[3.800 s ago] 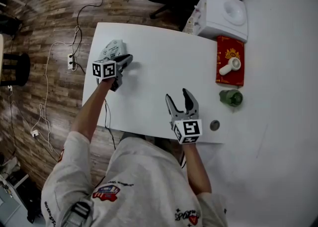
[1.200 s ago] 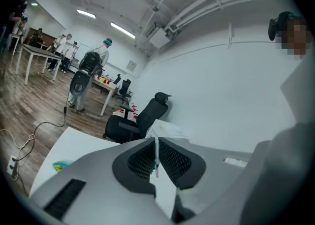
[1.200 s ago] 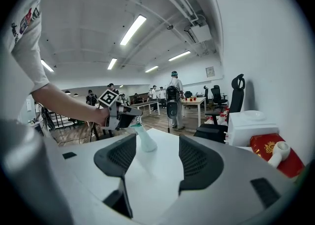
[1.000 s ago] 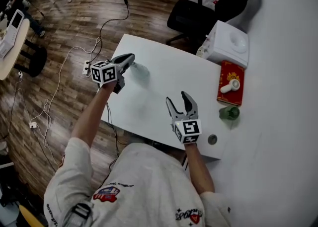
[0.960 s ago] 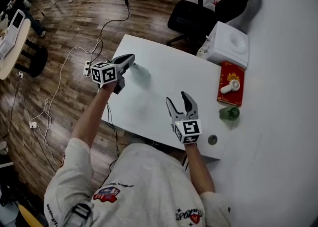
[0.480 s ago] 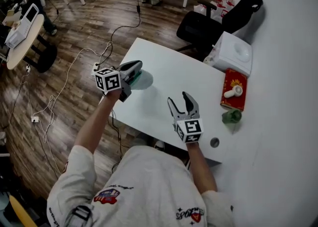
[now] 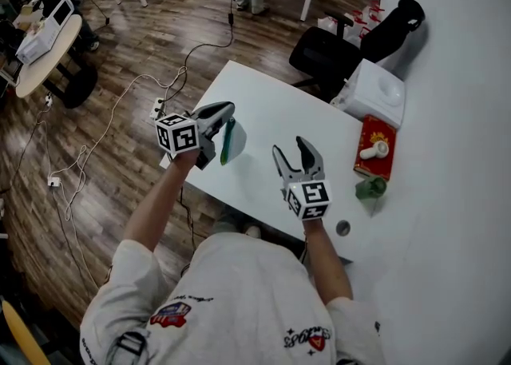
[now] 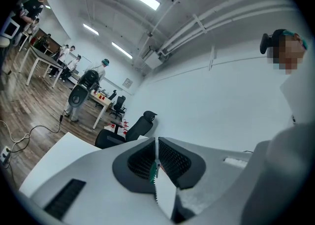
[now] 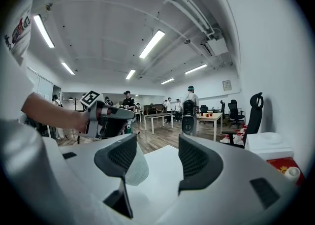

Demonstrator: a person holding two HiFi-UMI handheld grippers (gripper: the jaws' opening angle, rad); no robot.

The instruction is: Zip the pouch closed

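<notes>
1. Left hand-held gripper (image 7: 228,109): clenching the pouch (image 7: 227,141) by its thin top edge, jaws pressing together (a green bit is showing at the pinch in the left gripper view (image 8: 153,170)).
2. Pouch: hanging edge-on under those jaws, in the air over the left part of the white tabletop (image 7: 263,104).
3. Right hand-held gripper (image 7: 291,148): released, jaws standing wide apart with nothing between them, hovering over the tabletop's near side, apart from the pouch.
4. Tabletop, right end: carrying a white box (image 7: 372,93), a red box (image 7: 375,132) bearing a small white fan (image 7: 372,150), and a green jar (image 7: 369,188).
5. Black office chair (image 7: 323,56): standing beyond the far edge.
</notes>
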